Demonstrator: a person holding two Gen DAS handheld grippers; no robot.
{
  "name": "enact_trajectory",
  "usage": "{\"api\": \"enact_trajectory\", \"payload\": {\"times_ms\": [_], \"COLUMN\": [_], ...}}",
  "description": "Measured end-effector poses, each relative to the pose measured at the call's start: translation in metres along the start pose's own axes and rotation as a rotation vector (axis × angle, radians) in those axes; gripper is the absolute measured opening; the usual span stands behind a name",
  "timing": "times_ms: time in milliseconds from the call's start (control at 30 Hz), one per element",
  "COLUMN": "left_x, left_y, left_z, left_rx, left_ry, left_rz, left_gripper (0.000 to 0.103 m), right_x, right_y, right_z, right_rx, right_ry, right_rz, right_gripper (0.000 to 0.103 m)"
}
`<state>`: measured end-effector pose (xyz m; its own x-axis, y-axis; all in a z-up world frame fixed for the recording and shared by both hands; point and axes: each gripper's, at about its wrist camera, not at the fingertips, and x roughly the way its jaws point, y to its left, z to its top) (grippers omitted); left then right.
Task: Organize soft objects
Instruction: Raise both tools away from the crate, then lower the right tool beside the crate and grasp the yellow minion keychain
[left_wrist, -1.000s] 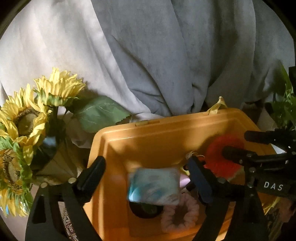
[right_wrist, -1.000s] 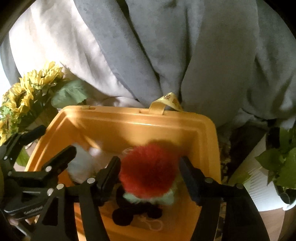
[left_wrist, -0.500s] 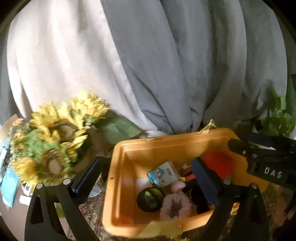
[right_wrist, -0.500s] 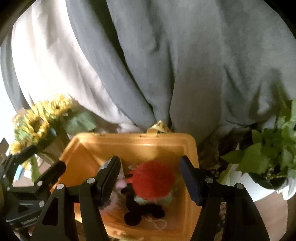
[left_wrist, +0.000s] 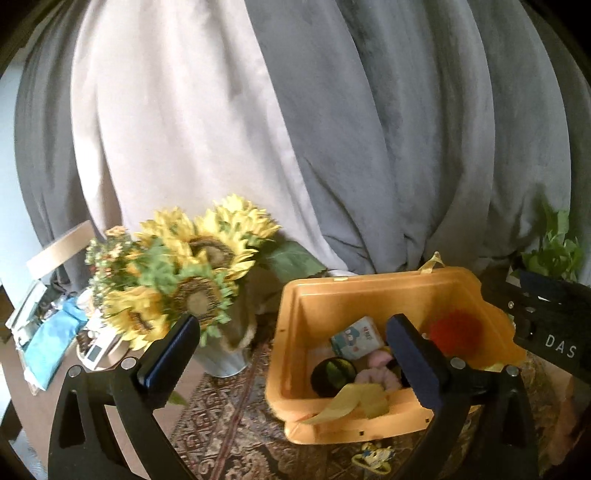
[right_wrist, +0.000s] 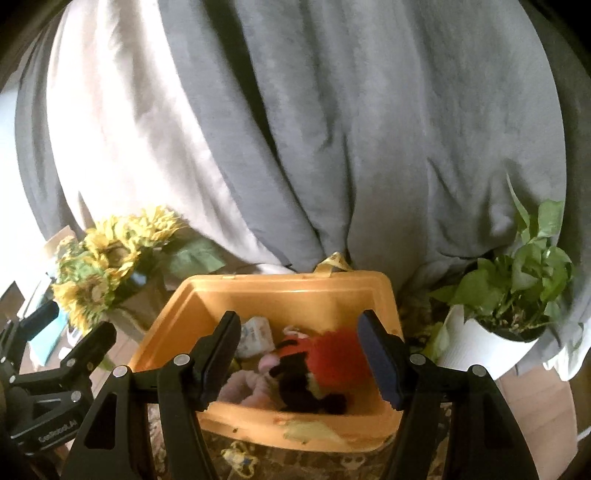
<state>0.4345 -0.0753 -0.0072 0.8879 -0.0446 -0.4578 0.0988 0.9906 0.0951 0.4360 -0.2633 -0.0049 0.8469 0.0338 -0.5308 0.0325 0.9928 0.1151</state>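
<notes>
An orange bin stands on a patterned cloth. Inside it lie a red and black plush, a small blue-and-white pack, a pink scrunchie and a dark round item. My left gripper hovers before the bin's left side, its jaws opening with nothing between them. Over the bin's near edge my right gripper stands open, well above the plush and not touching it.
A vase of sunflowers stands left of the bin and a potted green plant to its right. Grey curtains hang close behind. A small yellow trinket lies on the cloth in front. Clutter sits far left.
Both grippers have drawn back and up from the bin, which now looks smaller. The left jaws have widened. The pack and the red plush now rest inside the bin.
</notes>
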Motion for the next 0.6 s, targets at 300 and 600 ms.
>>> {"api": "enact_trajectory", "payload": {"times_ms": [300,600], "left_x": [-0.025,-0.033], "left_y": [0.024,0.036], "left_z": [-0.02,-0.051], "left_rx": [-0.039,-0.065], "left_ry": [-0.021,0.033], "left_rz": [0.03,0.048], "left_gripper": [0.103,0.103], "right_x": [-0.026,-0.026], "right_y": [0.025,0.04], "right_z": [-0.023,-0.05], "right_rx": [-0.045,-0.064], "right_ry": [-0.039,0.009], "right_rz": [0.018,0.057], "right_gripper": [0.067,0.067]}}
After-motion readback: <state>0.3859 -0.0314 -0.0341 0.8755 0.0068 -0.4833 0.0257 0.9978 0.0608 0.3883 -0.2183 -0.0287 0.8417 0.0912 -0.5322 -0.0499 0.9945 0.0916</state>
